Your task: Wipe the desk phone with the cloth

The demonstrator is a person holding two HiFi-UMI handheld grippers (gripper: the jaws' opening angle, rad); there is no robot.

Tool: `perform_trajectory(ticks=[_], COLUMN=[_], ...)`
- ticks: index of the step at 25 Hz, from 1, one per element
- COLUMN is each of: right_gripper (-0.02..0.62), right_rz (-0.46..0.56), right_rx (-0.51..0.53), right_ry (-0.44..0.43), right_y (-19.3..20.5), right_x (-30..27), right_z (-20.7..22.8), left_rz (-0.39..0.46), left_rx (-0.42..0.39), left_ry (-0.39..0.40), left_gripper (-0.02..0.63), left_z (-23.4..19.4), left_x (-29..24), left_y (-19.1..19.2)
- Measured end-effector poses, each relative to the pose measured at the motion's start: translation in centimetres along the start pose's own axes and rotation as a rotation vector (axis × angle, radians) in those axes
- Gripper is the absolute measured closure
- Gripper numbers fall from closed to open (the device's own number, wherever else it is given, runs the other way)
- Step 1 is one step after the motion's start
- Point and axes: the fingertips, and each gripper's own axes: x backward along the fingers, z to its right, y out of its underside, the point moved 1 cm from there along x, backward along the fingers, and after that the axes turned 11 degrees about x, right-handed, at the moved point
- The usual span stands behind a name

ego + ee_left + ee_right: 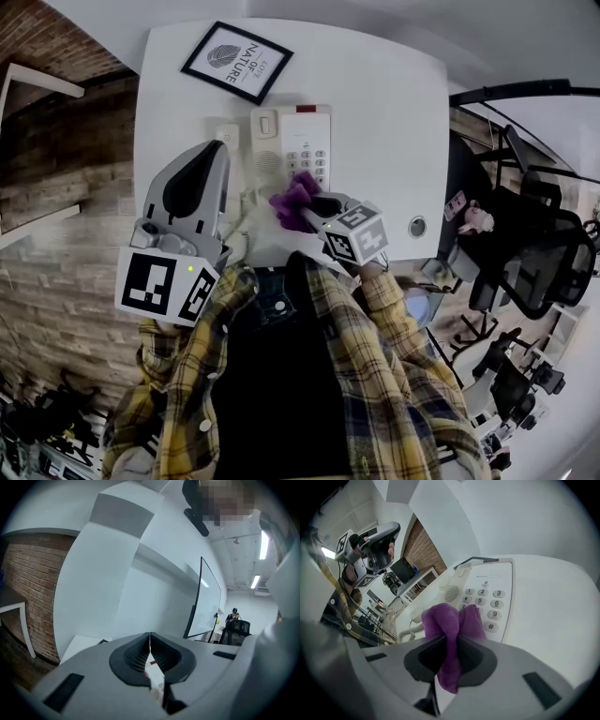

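Observation:
The white desk phone (292, 142) lies on the white table (394, 112), keypad up, its handset (228, 155) on the left. My right gripper (317, 208) is shut on a purple cloth (294, 197), which bunches out of the jaws over the phone's near edge. In the right gripper view the cloth (451, 629) hangs just short of the keypad (485, 603) of the phone (459, 581). My left gripper (208, 167) is held up above the table's left side, jaws shut and empty. The left gripper (150, 640) points at the wall, and a sliver of the phone (154, 676) shows below its tips.
A black-framed picture (236, 61) lies at the table's far end. A round cable grommet (417, 226) sits near the right edge. Black office chairs (525, 253) stand to the right, a brick wall (56, 187) to the left. A whiteboard (206, 602) stands beyond.

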Motion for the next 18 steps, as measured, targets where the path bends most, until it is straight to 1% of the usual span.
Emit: perform_trajectory(ticks=[4, 8, 12, 15, 18], right_gripper=[0.532, 0.532, 0.532, 0.532, 0.532], right_rz=[0.010, 0.045, 0.120, 0.185, 0.224], right_rx=[-0.008, 0.023, 0.068, 0.093, 0.117], right_ry=[-0.010, -0.006, 0.048, 0.094, 0.138], right_y=[-0.3, -1.9, -5.3, -8.6, -11.5], right_x=[0.7, 2.3, 4.7, 6.3, 7.1], right_z=[-0.3, -0.1, 2.0, 4.3, 6.9], left_rz=[0.006, 0.015, 0.022, 0.028, 0.030], left_rx=[0.001, 0.001, 0.000, -0.002, -0.002], left_ry=[-0.007, -0.017, -0.029, -0.043, -0.059], left_gripper=[0.591, 0.591, 0.591, 0.591, 0.591], left_z=[-0.1, -0.2, -0.5, -0.7, -0.8], left_x=[0.1, 0.2, 0.4, 0.7, 0.9], left_y=[-0.2, -0.6, -0.8, -1.0, -1.1])
